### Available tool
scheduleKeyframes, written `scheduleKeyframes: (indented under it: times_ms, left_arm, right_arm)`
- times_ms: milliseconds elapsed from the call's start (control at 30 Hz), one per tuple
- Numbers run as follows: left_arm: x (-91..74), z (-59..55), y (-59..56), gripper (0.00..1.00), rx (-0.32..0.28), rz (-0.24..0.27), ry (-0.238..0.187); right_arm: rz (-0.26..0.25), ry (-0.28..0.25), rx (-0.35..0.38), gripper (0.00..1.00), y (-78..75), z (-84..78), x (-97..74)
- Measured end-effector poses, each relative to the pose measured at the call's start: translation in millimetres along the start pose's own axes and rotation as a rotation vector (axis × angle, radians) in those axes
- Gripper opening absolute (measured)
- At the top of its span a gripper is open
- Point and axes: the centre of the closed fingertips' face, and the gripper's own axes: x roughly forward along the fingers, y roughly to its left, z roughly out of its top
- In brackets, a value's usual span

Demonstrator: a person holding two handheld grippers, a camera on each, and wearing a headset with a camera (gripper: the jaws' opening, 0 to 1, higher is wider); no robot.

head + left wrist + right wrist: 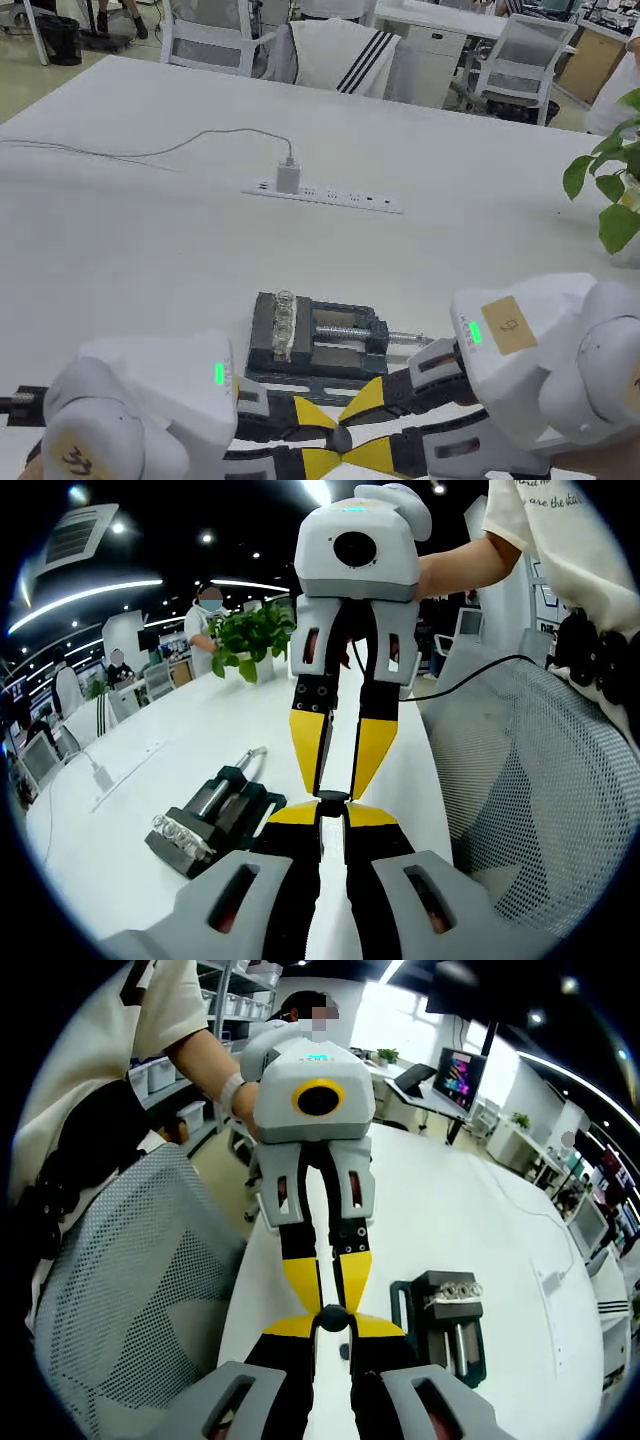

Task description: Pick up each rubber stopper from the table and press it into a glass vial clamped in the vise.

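While the two tongs meet tip to tip over the near edge of the white bench (150, 230), a dark rubber stopper (341, 438) sits right between their four yellow-tipped jaws. The left tongs (331, 815) and the right tongs (333, 1328) both narrow onto it, and which pair actually pinches it cannot be told. At 12 o'clock from the stopper stands the vise (345, 350), with a row of glass vials (285, 322) clamped upright at its 9 o'clock end. Farther toward 12 o'clock lies a power strip (325, 194).
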Motion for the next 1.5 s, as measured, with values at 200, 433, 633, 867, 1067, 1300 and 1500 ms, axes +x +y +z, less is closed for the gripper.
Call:
scheduleKeyframes:
  times_ms: [200,433,633,867,1067,1300,1500]
  left_arm:
    - [-0.1,0.6,-0.5,0.04,-0.020,-0.002,-0.009]
    - [1.5,0.3,-2.5,0.04,0.017,-0.007,0.000]
    - [3.1,-0.1,-4.4,0.04,0.068,-0.020,0.018]
    - [1.8,1.3,-1.9,0.04,0.047,-0.019,0.010]
    - [2.9,-1.8,-2.1,0.05,0.033,-0.013,0.014]
    - [-0.1,-6.3,2.0,0.09,-0.001,0.011,0.015]
    - [-5.8,-17.7,12.2,0.24,-0.039,0.076,0.037]
  right_arm:
    - [-0.001,0.000,-0.020,0.08,0.9,0.2,-0.4]
    - [0.010,0.004,-0.012,0.08,2.3,-0.8,-1.3]
    - [0.038,0.012,-0.015,0.07,4.1,-1.8,-2.2]
    - [0.041,0.007,0.006,0.07,2.2,0.0,-3.0]
    - [0.053,0.023,0.015,0.07,2.3,-1.5,-0.4]
    - [0.053,0.019,0.044,0.07,-2.3,-2.1,0.9]
    - [0.054,0.030,0.047,0.07,-5.1,-5.7,2.5]
